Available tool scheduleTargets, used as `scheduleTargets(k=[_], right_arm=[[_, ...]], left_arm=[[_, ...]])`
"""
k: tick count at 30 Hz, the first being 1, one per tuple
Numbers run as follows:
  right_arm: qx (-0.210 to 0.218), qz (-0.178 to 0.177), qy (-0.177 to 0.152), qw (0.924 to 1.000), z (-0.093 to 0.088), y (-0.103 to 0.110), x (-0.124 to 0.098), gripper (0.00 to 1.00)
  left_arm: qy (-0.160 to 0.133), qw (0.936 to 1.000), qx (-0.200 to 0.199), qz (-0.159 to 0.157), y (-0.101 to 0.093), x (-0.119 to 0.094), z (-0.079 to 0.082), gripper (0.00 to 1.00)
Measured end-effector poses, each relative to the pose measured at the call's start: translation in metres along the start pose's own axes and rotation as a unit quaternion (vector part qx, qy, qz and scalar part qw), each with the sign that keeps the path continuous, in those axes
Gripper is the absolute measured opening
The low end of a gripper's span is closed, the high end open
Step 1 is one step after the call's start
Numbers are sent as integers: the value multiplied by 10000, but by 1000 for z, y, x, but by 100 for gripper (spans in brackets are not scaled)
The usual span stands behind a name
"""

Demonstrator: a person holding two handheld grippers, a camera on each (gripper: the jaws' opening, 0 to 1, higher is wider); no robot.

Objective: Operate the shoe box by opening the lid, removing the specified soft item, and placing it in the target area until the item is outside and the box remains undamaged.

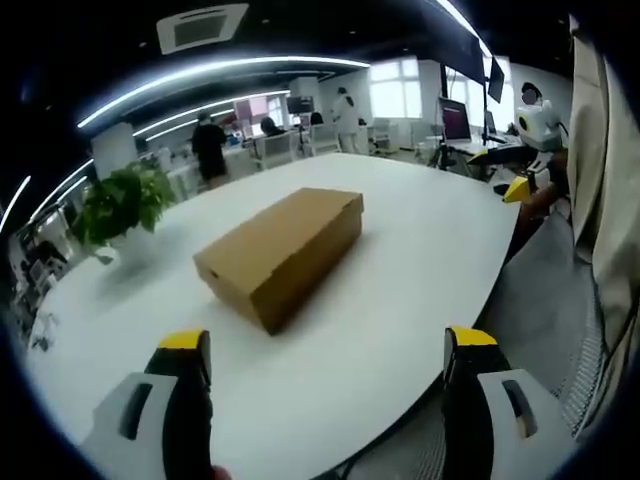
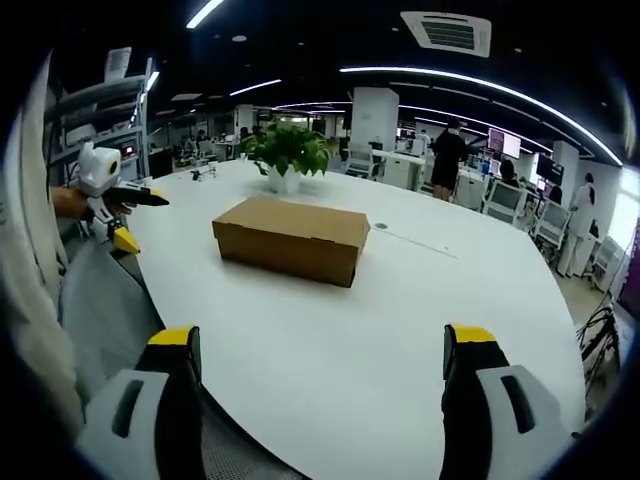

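Note:
A brown cardboard shoe box [image 1: 285, 248] lies in the middle of a white table [image 1: 400, 290], with its lid down. In the left gripper view my left gripper [image 1: 325, 350] is open, short of the table's near edge, and nothing sits between its yellow-tipped jaws. The right gripper view has the same box [image 2: 292, 238] further off on the table [image 2: 400, 330]. There my right gripper [image 2: 322, 345] is also open and holds nothing. Each gripper appears in the other's view, held by a hand beside the table edge: the right gripper [image 1: 503, 172] and the left gripper [image 2: 143, 220].
A potted green plant [image 2: 287, 150] stands on the table beyond the box, also visible as the plant [image 1: 120, 205]. A small dark disc [image 2: 380, 226] lies near the box. Beige clothing [image 1: 600, 200] hangs close by. Desks, monitors and standing people fill the office behind.

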State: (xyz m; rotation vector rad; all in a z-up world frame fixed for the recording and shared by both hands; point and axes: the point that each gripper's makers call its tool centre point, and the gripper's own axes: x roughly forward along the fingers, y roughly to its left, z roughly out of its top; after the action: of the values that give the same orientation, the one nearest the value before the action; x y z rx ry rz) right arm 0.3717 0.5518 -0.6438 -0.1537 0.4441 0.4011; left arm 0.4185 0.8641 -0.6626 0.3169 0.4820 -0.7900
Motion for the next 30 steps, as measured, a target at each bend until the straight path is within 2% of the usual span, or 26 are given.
scheduleTargets(k=[30], right_arm=[[-298,337,96,9989,8,-8,30,96]], left_arm=[[138,9996,-167,153,12,17,-5,96]])
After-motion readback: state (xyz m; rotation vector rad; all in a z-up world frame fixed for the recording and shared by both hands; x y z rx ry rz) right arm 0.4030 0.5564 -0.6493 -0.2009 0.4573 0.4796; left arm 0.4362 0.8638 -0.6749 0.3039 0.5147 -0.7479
